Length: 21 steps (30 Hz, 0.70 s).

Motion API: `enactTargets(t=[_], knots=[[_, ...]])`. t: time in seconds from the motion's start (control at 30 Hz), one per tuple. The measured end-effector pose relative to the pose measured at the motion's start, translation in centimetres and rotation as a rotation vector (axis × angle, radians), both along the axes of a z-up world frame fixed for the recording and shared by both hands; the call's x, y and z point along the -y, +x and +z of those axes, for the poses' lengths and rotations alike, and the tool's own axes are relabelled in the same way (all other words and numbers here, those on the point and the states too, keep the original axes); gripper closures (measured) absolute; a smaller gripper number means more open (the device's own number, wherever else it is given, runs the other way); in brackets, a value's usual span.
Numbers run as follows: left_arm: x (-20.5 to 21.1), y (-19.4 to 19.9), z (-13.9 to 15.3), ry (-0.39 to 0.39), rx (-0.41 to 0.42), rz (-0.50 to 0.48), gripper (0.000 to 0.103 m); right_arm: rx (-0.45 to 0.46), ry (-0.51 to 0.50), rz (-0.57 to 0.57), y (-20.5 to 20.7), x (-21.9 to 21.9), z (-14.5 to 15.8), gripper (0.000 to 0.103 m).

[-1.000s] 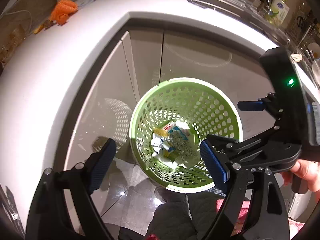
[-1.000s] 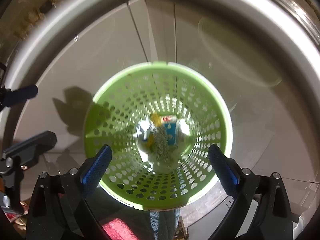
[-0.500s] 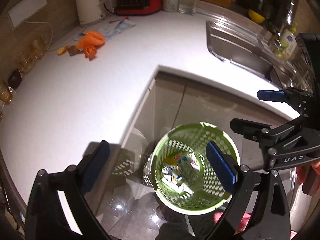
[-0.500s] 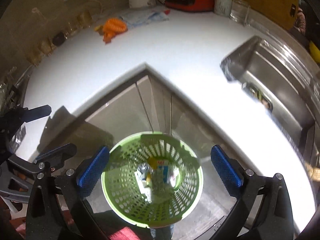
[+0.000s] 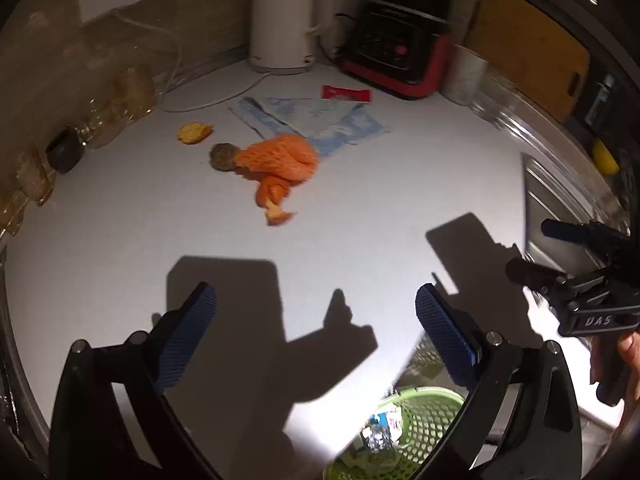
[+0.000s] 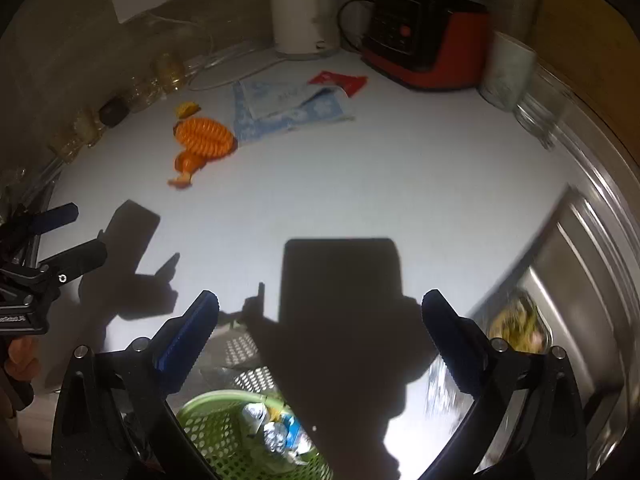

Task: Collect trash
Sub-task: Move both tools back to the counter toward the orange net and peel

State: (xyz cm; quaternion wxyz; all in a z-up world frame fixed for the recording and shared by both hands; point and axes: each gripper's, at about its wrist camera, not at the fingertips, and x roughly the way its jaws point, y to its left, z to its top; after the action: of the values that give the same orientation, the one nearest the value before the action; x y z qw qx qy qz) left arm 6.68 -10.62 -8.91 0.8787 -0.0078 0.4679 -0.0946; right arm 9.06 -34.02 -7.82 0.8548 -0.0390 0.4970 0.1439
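On the white counter [image 5: 360, 208] lie an orange mesh net [image 5: 280, 160] [image 6: 204, 138], a yellow scrap [image 5: 194, 133] [image 6: 187, 110], a blue patterned sheet [image 5: 316, 122] [image 6: 288, 108] and a red wrapper [image 5: 346, 93] [image 6: 340, 80]. A green perforated basket [image 5: 416, 432] [image 6: 216, 428] holding wrappers and foil stands on the floor below the counter edge. My left gripper [image 5: 314, 292] [image 6: 88, 230] hovers over the counter's near part; its jaws are opening with nothing between them. My right gripper [image 6: 320, 298] [image 5: 532, 248] is open and empty beside it.
A white kettle [image 5: 284, 16], a red-and-black appliance [image 5: 400, 52] and a wooden board [image 5: 528, 48] stand at the back. Glass jars [image 5: 132, 88] line the left wall. A steel sink [image 6: 560, 300] at the right holds something yellow [image 6: 516, 324]. Gripper shadows fall on the counter.
Both grippers rose from above the basket and tilted up toward the counter. The basket slid to the bottom of both views. The left jaws spread wider.
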Motion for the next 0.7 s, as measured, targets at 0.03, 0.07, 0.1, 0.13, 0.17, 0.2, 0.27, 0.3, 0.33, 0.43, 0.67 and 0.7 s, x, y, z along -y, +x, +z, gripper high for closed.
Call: enactTargets(t=[0.03, 0.07, 0.1, 0.13, 0.17, 0.2, 0.27, 0.3, 0.33, 0.43, 0.67, 0.7], knots=[[-0.5, 0.8, -0.3, -0.004, -0.007, 0.020, 0.008, 0.004, 0.002, 0.024, 1.2, -0.3, 0.1, 0.002], [-1.1, 1.5, -0.5, -0.011, -0.011, 0.040, 0.008, 0.009, 0.009, 0.061, 2.8, -0.8, 0.1, 0.002], [-1.6, 1.8, -0.7, -0.017, -0.016, 0.055, 0.008, 0.014, 0.019, 0.094, 3.9, -1.4, 0.0, 0.002], [-2.2, 2.2, -0.8, -0.024, -0.021, 0.071, 0.008, 0.017, 0.033, 0.135, 5.1, -2.1, 0.0, 0.002], [-2.7, 2.5, -0.9, -0.032, -0.025, 0.083, 0.008, 0.017, 0.043, 0.168, 6.1, -2.8, 0.0, 0.002], [-3.4, 2.9, -1.0, -0.042, -0.030, 0.099, 0.008, 0.016, 0.054, 0.212, 7.4, -3.9, -0.1, 0.002], [-4.1, 3.1, -1.1, -0.060, -0.029, 0.122, 0.008, 0.013, 0.077, 0.288, 9.4, -6.0, -0.4, 0.002], [-4.2, 3.2, -1.1, -0.068, -0.027, 0.126, 0.008, 0.011, 0.092, 0.338, 10.4, -7.4, -0.6, 0.002], [-4.3, 3.6, -1.4, -0.074, -0.028, 0.127, 0.008, 0.012, 0.100, 0.375, 11.0, -8.5, -0.8, 0.002], [-4.1, 4.2, -2.0, -0.059, -0.023, 0.126, 0.008, 0.013, 0.090, 0.489, 13.0, -12.3, -1.7, 0.002], [-3.0, 5.8, -3.5, -0.021, -0.037, 0.104, 0.008, 0.015, 0.047, 0.623, 15.3, -17.3, -3.7, 0.005], [-2.9, 6.1, -3.8, -0.019, -0.040, 0.102, 0.008, 0.016, 0.039, 0.624, 15.6, -17.6, -3.8, 0.011]])
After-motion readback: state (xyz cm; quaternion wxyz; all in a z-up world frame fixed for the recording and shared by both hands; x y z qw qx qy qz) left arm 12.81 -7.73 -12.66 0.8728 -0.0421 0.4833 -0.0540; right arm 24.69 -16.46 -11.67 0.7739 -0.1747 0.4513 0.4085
